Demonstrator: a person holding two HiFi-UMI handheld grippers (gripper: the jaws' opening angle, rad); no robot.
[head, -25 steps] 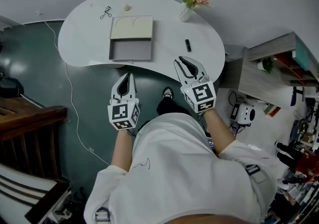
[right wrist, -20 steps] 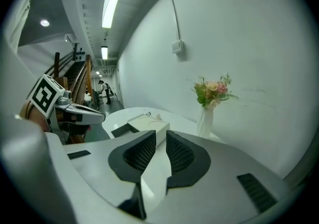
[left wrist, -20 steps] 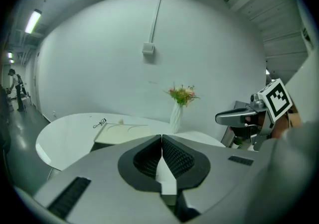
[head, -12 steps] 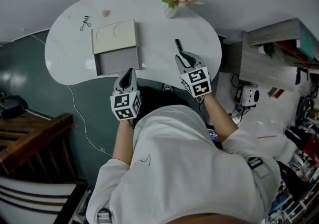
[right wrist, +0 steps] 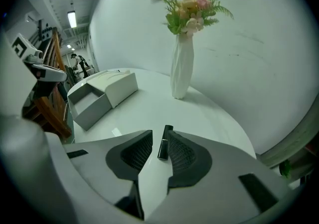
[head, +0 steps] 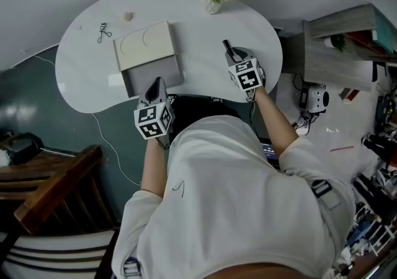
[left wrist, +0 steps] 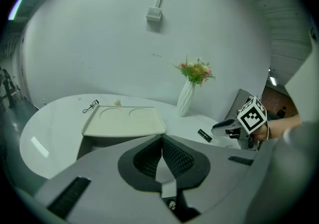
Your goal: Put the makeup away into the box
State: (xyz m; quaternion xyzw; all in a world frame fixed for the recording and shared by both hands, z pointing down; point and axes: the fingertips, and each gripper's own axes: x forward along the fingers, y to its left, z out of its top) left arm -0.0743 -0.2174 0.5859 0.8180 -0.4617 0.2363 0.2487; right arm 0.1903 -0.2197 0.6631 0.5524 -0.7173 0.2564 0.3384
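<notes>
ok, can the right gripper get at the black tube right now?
Probably yes. The right gripper has just been opening its jaws, and the tube lies on the table between them, with the pads not yet pressing it. Nothing looks to be in the way.

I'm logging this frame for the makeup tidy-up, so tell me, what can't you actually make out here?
- Small pale round item beside the cream-lidded grey box: too small in the head and left gripper views to identify.
- Slim black makeup tube: lies between the right gripper's jaws, which have just been opening; the head view hides its near end behind that gripper.
- Space under the box's cream lid: covered in every view.
</notes>
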